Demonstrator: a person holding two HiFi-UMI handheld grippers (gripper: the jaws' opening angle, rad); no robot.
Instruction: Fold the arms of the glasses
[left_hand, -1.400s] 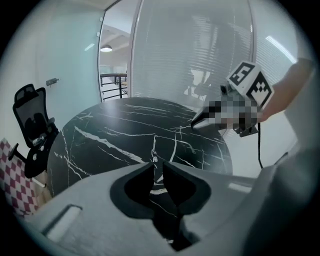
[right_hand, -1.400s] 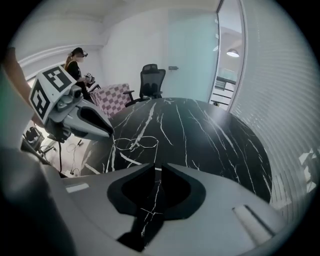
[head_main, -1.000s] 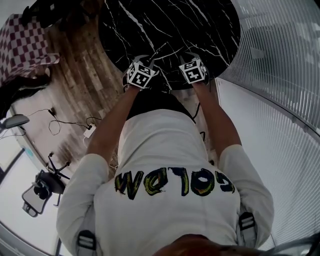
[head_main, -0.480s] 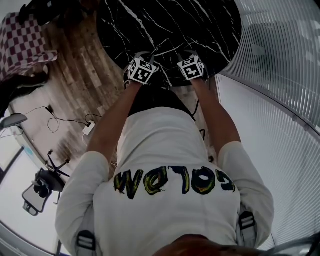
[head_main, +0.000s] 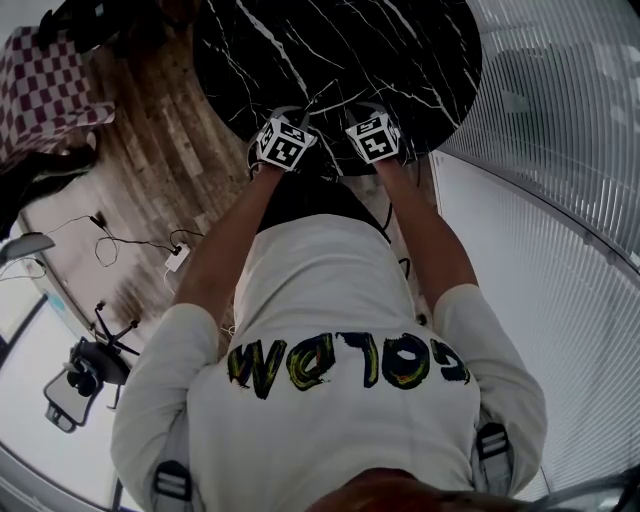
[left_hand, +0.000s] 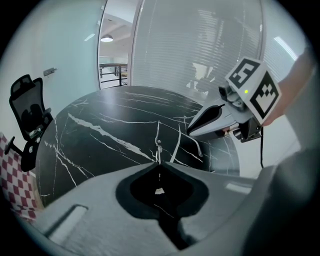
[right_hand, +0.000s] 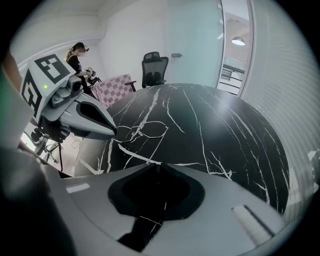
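Thin wire-framed glasses (right_hand: 147, 130) lie open near the close edge of the round black marble table (right_hand: 225, 130). My left gripper (right_hand: 114, 132) is shut on the frame beside the left lens; in its own view a thin wire stands up out of its closed tips (left_hand: 159, 162). One glasses arm (right_hand: 156, 147) runs from the right lens to my right gripper (right_hand: 159, 164), whose jaws are closing and look together on that arm. The left gripper view shows the right gripper (left_hand: 190, 133) just above the arm's curved end (left_hand: 197, 148). In the head view both grippers (head_main: 283, 143) (head_main: 372, 138) hide the glasses.
A black office chair (right_hand: 155, 67) and a checked pink seat (head_main: 50, 90) stand beyond the table. A person (right_hand: 77, 57) stands at the back. Cables (head_main: 140, 245) and a camera stand (head_main: 85, 375) are on the wooden floor. A blinded glass wall (head_main: 560, 120) is on the right.
My right gripper has moved a little left, towards the left gripper. The left gripper has stayed where it was.
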